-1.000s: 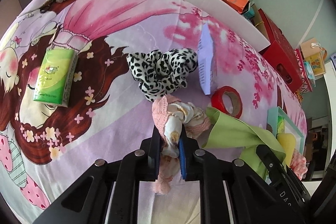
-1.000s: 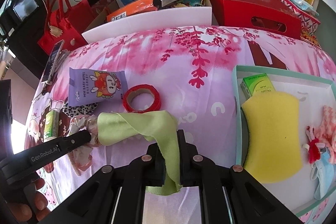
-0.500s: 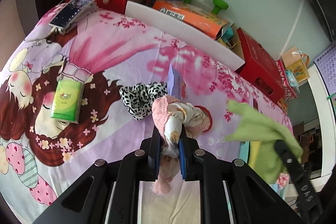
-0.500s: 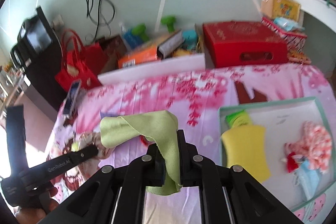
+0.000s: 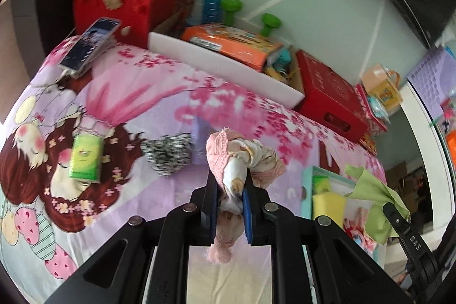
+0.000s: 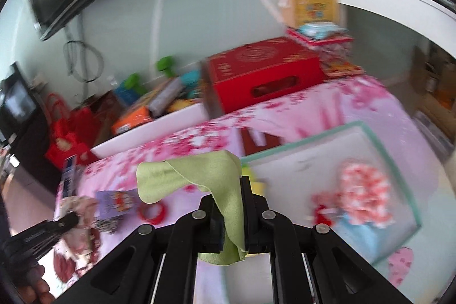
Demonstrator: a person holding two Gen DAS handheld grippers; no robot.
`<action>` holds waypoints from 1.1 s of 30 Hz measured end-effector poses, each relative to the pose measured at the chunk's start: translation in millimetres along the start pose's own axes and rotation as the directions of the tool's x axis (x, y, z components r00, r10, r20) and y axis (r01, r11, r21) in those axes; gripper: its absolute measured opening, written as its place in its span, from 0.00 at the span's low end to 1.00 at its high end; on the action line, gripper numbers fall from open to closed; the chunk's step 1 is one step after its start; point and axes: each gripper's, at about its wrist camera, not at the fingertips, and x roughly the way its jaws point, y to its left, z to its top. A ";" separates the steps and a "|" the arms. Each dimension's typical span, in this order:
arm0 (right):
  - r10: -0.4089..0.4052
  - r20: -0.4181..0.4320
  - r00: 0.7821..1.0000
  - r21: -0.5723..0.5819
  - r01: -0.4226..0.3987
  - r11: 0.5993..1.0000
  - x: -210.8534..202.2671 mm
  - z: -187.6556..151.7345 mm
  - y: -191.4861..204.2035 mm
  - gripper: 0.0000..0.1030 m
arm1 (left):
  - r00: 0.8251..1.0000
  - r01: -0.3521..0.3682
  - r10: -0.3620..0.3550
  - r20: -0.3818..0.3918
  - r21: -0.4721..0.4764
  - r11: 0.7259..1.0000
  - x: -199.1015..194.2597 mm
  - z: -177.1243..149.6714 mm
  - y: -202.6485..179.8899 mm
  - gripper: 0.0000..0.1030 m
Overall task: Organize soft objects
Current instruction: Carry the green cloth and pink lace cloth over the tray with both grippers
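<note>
The green cloth point(image 6: 216, 190) hangs pinched in your right tool point(image 6: 232, 218), its jaws closed tight on the fabric with a loose flap folding out to the left, so it is off the surface and free to be carried. Your left tool point(image 5: 230, 198) is clamped just as narrowly on the pink and cream bundle point(image 5: 242, 158), most of it bunched above the pads and a tail dangling below. Gripping each piece near its middle keeps the slack from dragging across the printed sheet point(image 5: 136, 110).

To the right sits the teal-rimmed tray point(image 6: 319, 133), which already holds a yellow sponge point(image 5: 327, 205) and a red and white fabric piece point(image 6: 364, 190); I judge that both held items are meant to go there. On the left, the leopard-print scrunchie point(image 5: 168, 155) and the green tissue pack point(image 5: 85, 158) lie on the sheet, well apart from the tray, probably next to be sorted.
</note>
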 end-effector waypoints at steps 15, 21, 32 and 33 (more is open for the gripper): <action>-0.169 -0.083 0.982 0.183 0.182 0.966 3.7 -8.7 -97.8 0.09 | 0.965 0.208 -0.146 -0.218 0.297 0.932 32.9 -72.7 -133.0 0.15; -0.191 -0.133 0.972 0.199 0.215 0.956 10.1 -15.0 -110.1 0.12 | 0.947 0.222 -0.108 -0.301 0.375 0.900 54.4 -106.3 -162.9 0.15; -0.210 -0.262 0.942 0.105 0.244 0.964 39.4 -28.8 -103.9 0.12 | 0.918 0.212 -0.036 -0.394 0.414 0.885 86.3 -137.6 -171.7 0.15; -0.213 -0.273 0.938 0.095 0.247 0.964 42.9 -29.9 -103.5 0.12 | 0.917 0.209 -0.030 -0.397 0.415 0.886 89.5 -138.9 -171.4 0.15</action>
